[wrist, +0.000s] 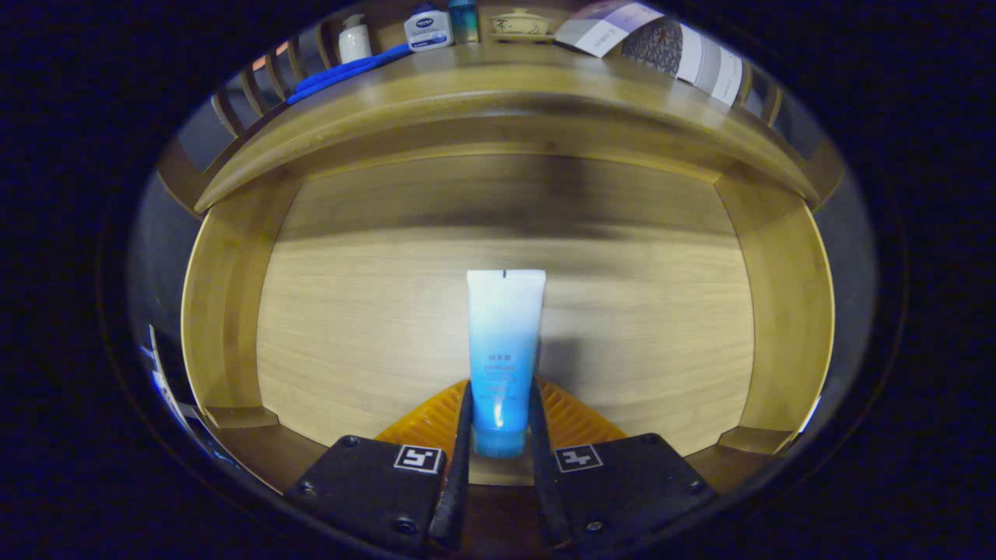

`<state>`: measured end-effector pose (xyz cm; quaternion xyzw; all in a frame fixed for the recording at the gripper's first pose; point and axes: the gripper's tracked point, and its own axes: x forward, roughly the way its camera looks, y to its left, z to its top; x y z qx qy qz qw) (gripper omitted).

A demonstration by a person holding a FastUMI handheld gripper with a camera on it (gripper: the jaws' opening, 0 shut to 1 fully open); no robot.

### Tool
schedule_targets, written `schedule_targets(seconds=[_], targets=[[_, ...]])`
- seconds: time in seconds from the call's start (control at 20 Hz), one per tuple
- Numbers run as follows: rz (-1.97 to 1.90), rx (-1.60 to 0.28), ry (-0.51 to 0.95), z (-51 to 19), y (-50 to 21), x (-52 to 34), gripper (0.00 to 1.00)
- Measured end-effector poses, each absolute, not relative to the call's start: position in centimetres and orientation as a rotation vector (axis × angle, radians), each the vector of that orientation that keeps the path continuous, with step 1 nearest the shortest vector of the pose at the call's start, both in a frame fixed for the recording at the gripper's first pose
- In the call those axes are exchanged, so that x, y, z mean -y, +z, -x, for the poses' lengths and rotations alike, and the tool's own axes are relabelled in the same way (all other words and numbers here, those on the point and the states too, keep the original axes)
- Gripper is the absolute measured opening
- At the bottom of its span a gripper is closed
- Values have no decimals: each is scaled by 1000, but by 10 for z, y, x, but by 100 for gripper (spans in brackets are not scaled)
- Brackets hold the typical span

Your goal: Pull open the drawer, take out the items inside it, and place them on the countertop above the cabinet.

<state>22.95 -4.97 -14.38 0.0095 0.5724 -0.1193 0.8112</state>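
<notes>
Gripper view showed the tongs pinching a white-to-blue plastic tube by its lower end, above the open light wooden drawer.

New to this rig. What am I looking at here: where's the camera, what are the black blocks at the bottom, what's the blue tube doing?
There is no robot arm: a person holds a two-finger gripper in one hand. A fisheye camera rides on it and looks forward along the fingers, hence the round, bent picture. The two black blocks with square markers are the bodies of the fingers.

The camera looks down into an open wooden drawer. Both fingers press on the lower end of a blue-and-white squeeze tube, so the tube is gripped; I cannot tell whether it has left the drawer floor.

Beyond the drawer is the countertop, where the drawer's items belong. On it stand a white pump bottle, a white and blue container, a small lidded ceramic pot and a blue cloth.
</notes>
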Motion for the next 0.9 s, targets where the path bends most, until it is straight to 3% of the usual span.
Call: schedule_targets(seconds=[0.9], targets=[[47, -1025, -212, -269, -21, 37, 39]])
